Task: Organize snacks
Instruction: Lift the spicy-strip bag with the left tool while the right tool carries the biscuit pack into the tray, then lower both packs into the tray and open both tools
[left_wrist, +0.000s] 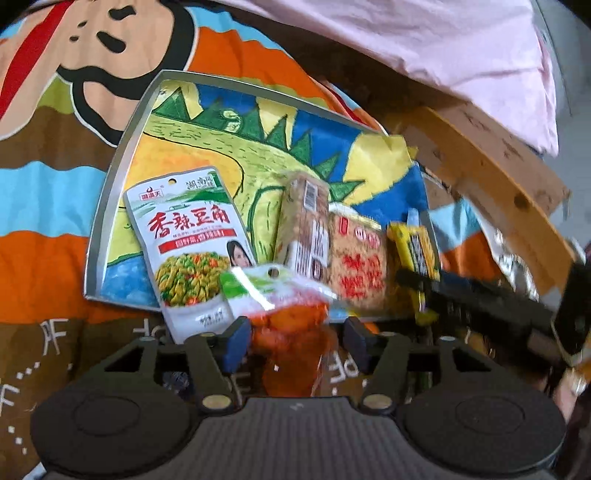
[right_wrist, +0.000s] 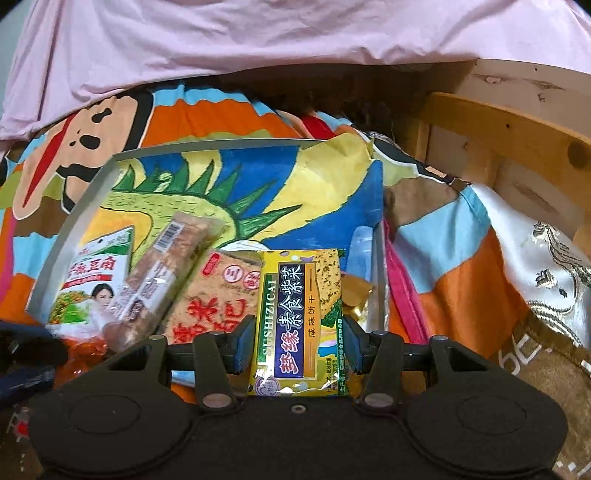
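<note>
Orange-red pouch is blurred and half hidden between the left gripper pads, probably not clamped since the right pad stands clear. Green bean packet, brown bar and rice cracker pack crowd the tray front. Right gripper pinches the yellow seaweed cracker packet over the tray's near edge.
</note>
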